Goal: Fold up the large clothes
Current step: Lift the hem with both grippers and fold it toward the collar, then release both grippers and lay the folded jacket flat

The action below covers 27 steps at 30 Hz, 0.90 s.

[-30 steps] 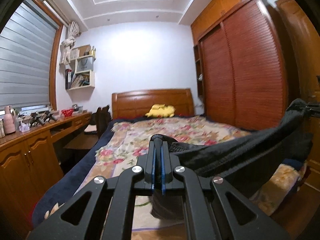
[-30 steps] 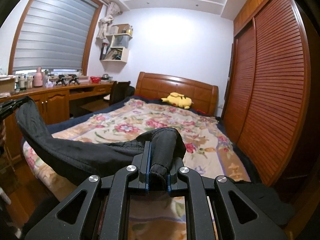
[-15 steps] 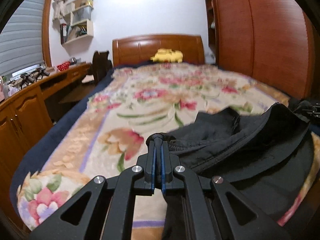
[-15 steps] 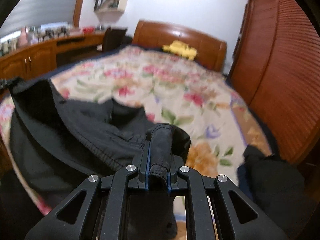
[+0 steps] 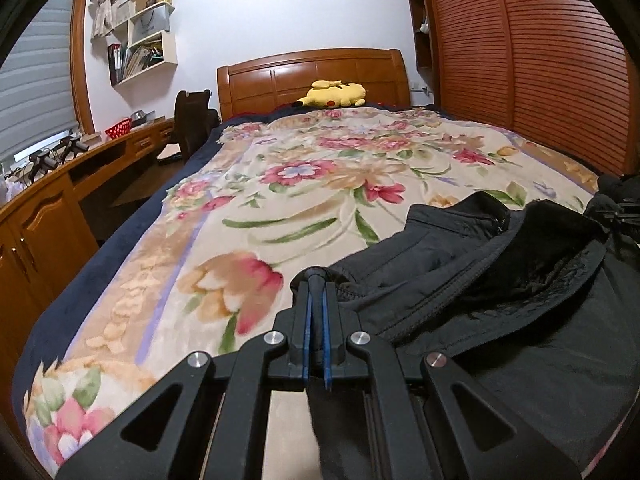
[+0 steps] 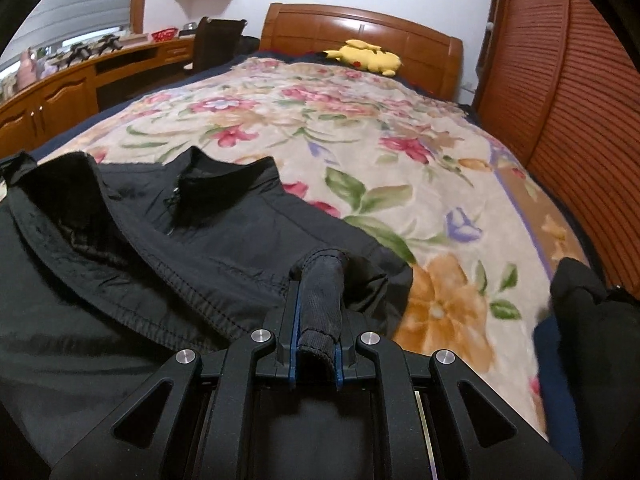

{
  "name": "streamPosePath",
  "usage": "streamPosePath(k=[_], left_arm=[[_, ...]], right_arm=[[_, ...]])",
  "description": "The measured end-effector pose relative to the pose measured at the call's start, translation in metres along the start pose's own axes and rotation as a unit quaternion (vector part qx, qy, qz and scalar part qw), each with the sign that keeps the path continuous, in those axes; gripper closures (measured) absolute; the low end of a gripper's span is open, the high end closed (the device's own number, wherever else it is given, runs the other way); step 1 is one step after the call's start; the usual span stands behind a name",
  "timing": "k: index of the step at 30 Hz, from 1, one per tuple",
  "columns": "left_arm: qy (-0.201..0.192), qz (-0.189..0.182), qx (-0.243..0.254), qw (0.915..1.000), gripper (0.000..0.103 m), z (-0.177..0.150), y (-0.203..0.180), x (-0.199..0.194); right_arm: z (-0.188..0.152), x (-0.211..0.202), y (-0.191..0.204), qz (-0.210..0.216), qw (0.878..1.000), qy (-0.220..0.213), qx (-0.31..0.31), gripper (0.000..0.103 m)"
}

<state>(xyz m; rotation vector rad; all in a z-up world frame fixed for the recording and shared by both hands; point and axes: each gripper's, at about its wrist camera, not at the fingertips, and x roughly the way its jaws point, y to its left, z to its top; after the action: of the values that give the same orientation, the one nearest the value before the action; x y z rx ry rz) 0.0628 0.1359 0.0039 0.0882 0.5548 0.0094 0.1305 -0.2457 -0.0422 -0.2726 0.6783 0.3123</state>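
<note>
1. The left hand-held gripper (image 5: 316,280) is pinching a thin edge of the black jacket (image 5: 500,288), its blue-lined jaws pressed almost fully together on the cloth.
2. The right hand-held gripper (image 6: 318,276) is clamping a thicker, ribbed roll of the same black jacket (image 6: 140,248), which looks like a cuff or hem band, with the fabric filling the narrow gap between its jaws.
3. The jacket is lying on the near end of the bed (image 5: 280,208), spreading across the floral blanket (image 6: 400,168) between the two grippers, with part of it hanging down below the grippers toward the cameras.
4. Its stand-up collar (image 6: 224,176) and zipper are facing away from the cameras, toward the headboard, and the collar is sitting slightly open.
5. The dark fleecy lining (image 6: 64,196) is showing where the near layer is folding outward.
6. In the left wrist view the right gripper is appearing at the right edge, partly hidden by cloth.
7. A second dark garment (image 6: 592,320) is lying at the right corner of the bed, apart from the jacket.
8. A yellow plush toy (image 5: 334,94) is resting against the wooden headboard (image 5: 312,76) at the far end.
9. A wooden desk (image 5: 60,184) is running along the left wall beneath the window, and a slatted wardrobe (image 5: 540,72) is standing on the right.
</note>
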Motion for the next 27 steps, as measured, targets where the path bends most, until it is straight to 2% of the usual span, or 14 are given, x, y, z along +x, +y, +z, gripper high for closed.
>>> streamPosePath(k=[13, 22, 27], left_arm=[[0.004, 0.014, 0.01, 0.9998, 0.101, 0.034, 0.002, 0.056], [0.007, 0.031, 0.024, 0.9992, 0.1, 0.06, -0.001, 0.094], [0.017, 0.029, 0.016, 0.9993, 0.098, 0.07, 0.003, 0.114]], right_arm=[[0.053, 0.043, -0.016, -0.022, 1.0, -0.016, -0.01, 0.093], [0.088, 0.09, -0.026, -0.035, 0.999, -0.003, -0.003, 0.092], [0.1, 0.113, -0.026, -0.035, 0.999, 0.009, 0.004, 0.092]])
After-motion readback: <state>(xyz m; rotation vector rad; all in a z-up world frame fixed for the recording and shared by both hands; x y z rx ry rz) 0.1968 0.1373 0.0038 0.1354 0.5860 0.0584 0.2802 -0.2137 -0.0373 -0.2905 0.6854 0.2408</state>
